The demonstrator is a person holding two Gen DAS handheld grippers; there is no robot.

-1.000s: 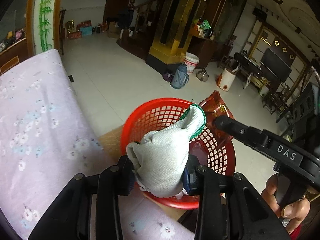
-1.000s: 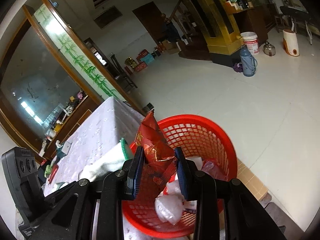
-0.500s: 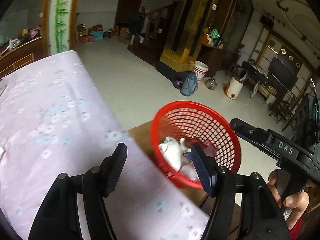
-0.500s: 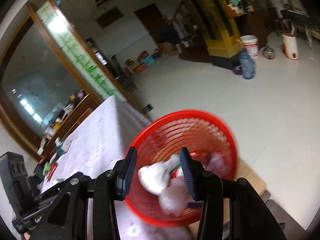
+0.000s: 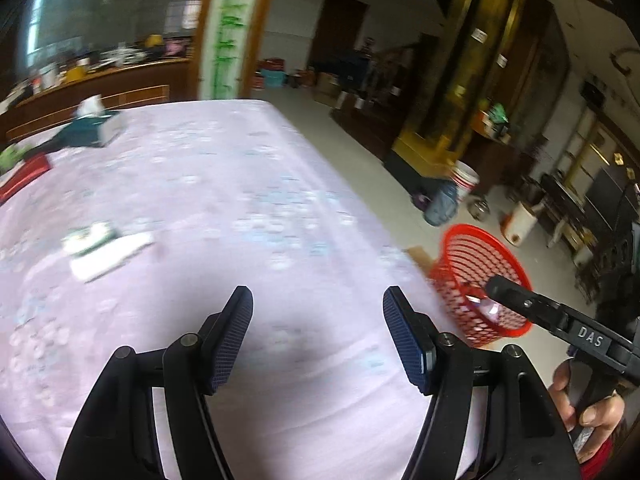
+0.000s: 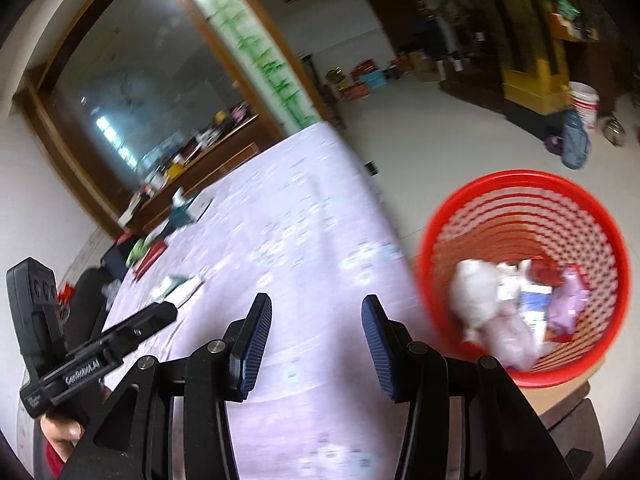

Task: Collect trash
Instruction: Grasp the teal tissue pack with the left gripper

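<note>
A red mesh basket (image 6: 520,208) stands on a wooden stool beside the table, holding a white glove (image 6: 474,284), a red wrapper (image 6: 542,270) and other wrappers. In the left wrist view the basket (image 5: 472,256) sits at the right, off the table edge. My left gripper (image 5: 318,340) hangs open and empty over the lilac flowered tablecloth (image 5: 240,184). My right gripper (image 6: 316,344) is open and empty too, over the cloth left of the basket. A white and green packet (image 5: 102,246) lies on the cloth at the left, also visible as a packet (image 6: 178,286) in the right wrist view.
A teal tissue box (image 5: 94,128) and a red flat item (image 5: 24,172) lie at the table's far left. On the tiled floor stand a blue thermos (image 5: 440,204), a white bucket (image 5: 464,174) and dark furniture. A hand (image 5: 588,404) holds the other gripper.
Both grippers have let go: the glove and the red wrapper now lie in the basket. Both grippers have swung left, away from the basket, over the tablecloth.
</note>
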